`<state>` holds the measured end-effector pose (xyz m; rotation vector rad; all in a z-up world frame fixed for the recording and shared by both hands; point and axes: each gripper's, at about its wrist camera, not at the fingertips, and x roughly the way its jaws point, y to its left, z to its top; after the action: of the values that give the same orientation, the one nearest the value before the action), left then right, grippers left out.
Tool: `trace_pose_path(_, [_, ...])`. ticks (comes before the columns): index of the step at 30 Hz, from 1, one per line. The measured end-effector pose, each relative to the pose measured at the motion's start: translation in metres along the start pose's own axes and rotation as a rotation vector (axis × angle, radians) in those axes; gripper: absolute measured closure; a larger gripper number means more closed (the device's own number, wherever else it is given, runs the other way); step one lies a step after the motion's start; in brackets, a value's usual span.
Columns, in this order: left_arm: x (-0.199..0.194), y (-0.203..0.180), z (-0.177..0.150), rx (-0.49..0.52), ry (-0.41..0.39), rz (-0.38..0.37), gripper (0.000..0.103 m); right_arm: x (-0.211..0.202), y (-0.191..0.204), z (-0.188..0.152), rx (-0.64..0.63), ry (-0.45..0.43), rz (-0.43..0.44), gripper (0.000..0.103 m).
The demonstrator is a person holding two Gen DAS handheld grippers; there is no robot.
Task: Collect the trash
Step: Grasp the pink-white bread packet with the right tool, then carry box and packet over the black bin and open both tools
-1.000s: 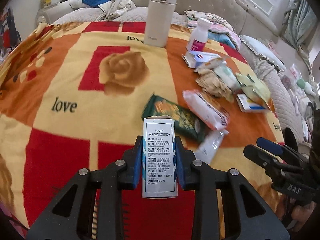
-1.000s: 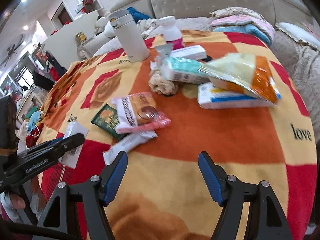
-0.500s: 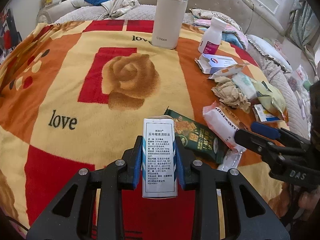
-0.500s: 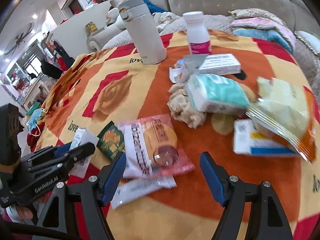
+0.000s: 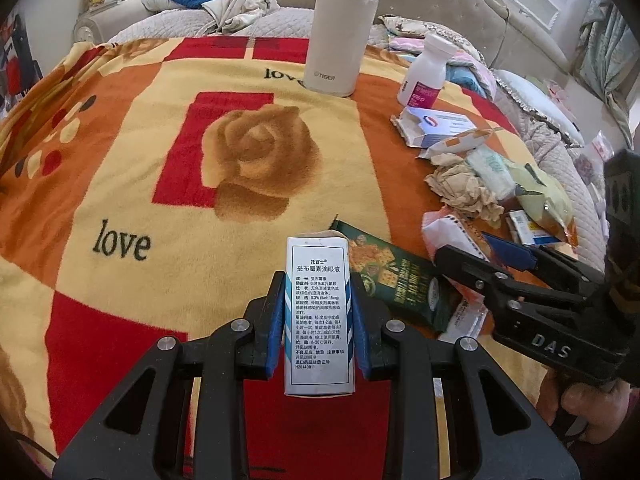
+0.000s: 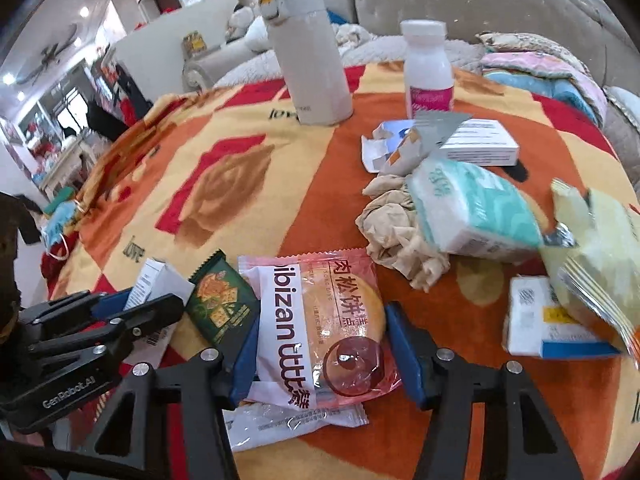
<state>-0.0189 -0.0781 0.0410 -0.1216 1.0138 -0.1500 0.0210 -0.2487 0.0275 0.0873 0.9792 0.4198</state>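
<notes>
Left wrist view: your left claw (image 5: 318, 316) was clenched on a small white medicine box (image 5: 319, 312), blue pads pressing both long sides, box upright above the rose-print blanket (image 5: 168, 184). Just beyond it lay a green cracker packet (image 5: 394, 276); your right claw (image 5: 486, 250) reached in from the right over the pink bun wrapper (image 5: 442, 228). Farther back stood a white thermos (image 5: 342, 28) and a white pill bottle (image 5: 426, 70), with an opened blue-white carton (image 5: 436, 126) and crumpled tissue (image 5: 460, 184) to the right. Right wrist view: your right claw (image 6: 318, 350) was closing around the pink bun wrapper (image 6: 320, 320), packet between the blue pads, the left pad at its edge, the right pad not clearly pressing, so not gripped. A clear-white wrapper (image 6: 288, 420) lay under it, the green cracker packet (image 6: 222, 302) just left. Your left claw (image 6: 132, 308) with the box showed at left. A teal tissue pack (image 6: 472, 208) and a yellow snack bag (image 6: 596, 248) lay right.
</notes>
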Motion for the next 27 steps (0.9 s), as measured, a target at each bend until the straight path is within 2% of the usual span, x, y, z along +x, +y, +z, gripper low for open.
trace_pose_path(3, [-0.012,-0.007,-0.001,0.021,-0.029,-0.001,0.076,-0.022,0.002,-0.008,-0.005,-0.05,0.0,0.046])
trace_pose_path(13, [-0.031,-0.051,-0.008,0.107,-0.061,-0.045,0.076,-0.085,-0.007,-0.04,0.034,-0.134,-0.05,0.046])
trace_pose_path(19, [-0.036,-0.085,-0.014,0.167,-0.065,-0.07,0.076,-0.116,-0.025,-0.062,0.048,-0.158,-0.111,0.046])
trace_pose_path(27, [-0.04,-0.136,-0.022,0.25,-0.071,-0.111,0.076,-0.149,-0.061,-0.089,0.129,-0.193,-0.19,0.046])
